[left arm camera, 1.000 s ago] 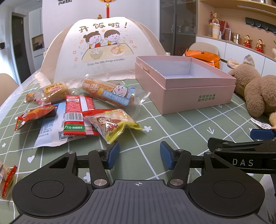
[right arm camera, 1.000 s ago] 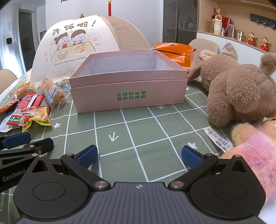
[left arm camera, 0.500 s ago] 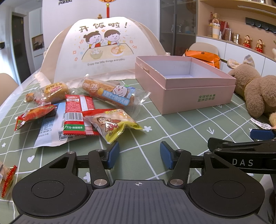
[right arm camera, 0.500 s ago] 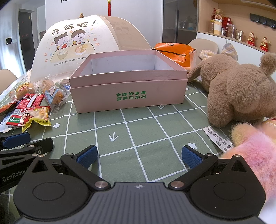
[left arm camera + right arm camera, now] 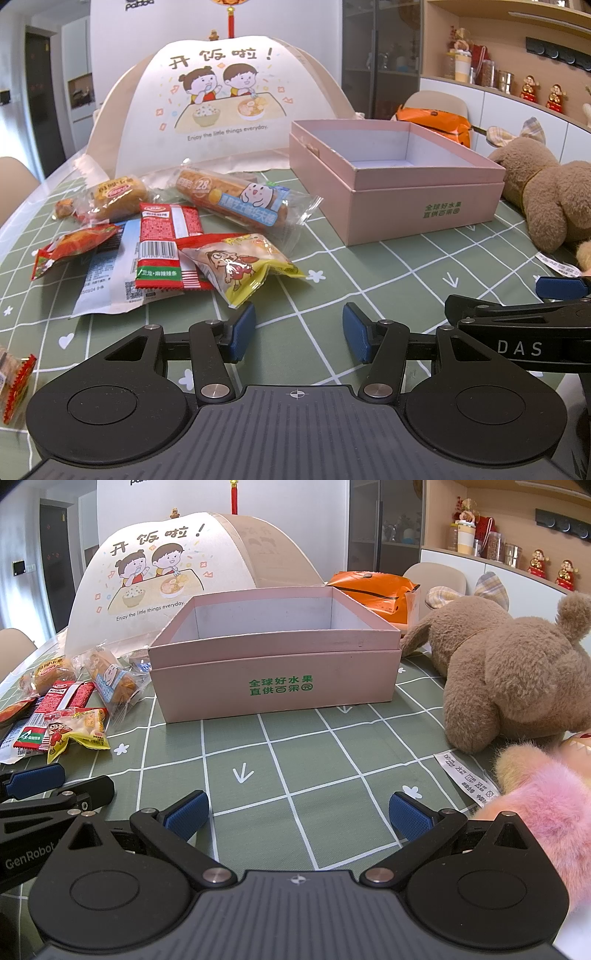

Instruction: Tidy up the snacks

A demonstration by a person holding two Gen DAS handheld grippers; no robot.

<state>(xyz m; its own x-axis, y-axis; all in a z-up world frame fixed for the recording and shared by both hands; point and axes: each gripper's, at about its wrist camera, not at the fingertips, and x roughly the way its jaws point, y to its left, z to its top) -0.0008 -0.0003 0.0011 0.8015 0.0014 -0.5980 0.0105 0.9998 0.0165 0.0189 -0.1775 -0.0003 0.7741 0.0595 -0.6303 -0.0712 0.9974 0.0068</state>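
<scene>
Snack packets, loose, awaiting the pink box – nothing sorted yet

Crinkly foil and film packets lie overlapping on the green grid tablecloth [image 5: 388,280] left of my open-topped pink cardboard box [image 5: 273,686]: yellow pillow pack [image 5: 243,267] nearest, red strip [image 5: 162,251] touching it, long clear-wrapped cake [image 5: 232,199] behind. My left gripper [image 5: 298,334] hovers just short of the yellow pack, jaws parted, empty; my right gripper [image 5: 298,814] gapes wide before the box, empty. Risk, as I judge: slick overlapping film may slip or drag a neighbour along
</scene>
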